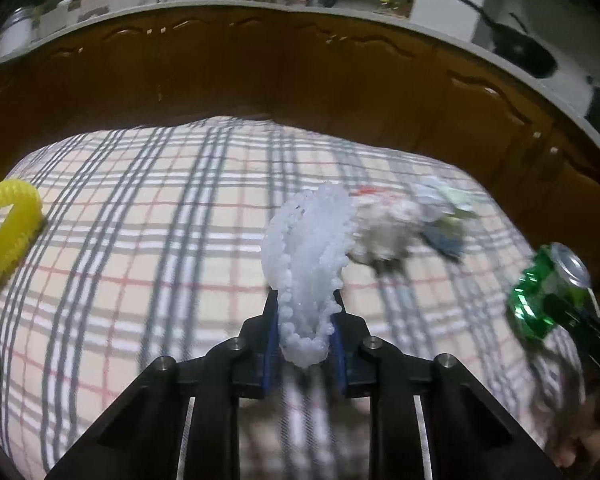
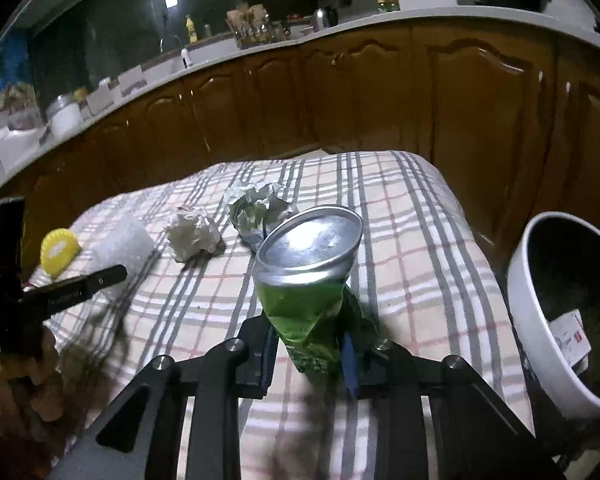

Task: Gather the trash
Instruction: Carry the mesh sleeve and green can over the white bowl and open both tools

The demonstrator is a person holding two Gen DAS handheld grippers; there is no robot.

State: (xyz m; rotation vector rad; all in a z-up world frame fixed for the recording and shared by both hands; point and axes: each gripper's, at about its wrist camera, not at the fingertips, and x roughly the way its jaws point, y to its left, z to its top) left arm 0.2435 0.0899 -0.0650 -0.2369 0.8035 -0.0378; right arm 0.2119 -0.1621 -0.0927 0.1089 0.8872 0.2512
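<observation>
Looking along the left gripper (image 1: 305, 320), its blue-lined fingers are clamped on a white foam net sleeve (image 1: 308, 248), which stands up between them above the plaid-covered worktop (image 1: 140, 240). A yellow foam ring (image 1: 8, 226) lies at the far left, a crumpled paper ball (image 1: 384, 228) just beyond the sleeve, and the crushed green can (image 1: 548, 288) shows at the right edge.

From the right wrist, the right gripper (image 2: 310, 344) pinches that green can (image 2: 308, 276) at its crumpled lower part, silver top tilted toward the camera. Behind it sit two paper wads (image 2: 256, 204). A white bowl-shaped bin (image 2: 540, 320) stands at the right, beside the worktop, with a scrap inside.
</observation>
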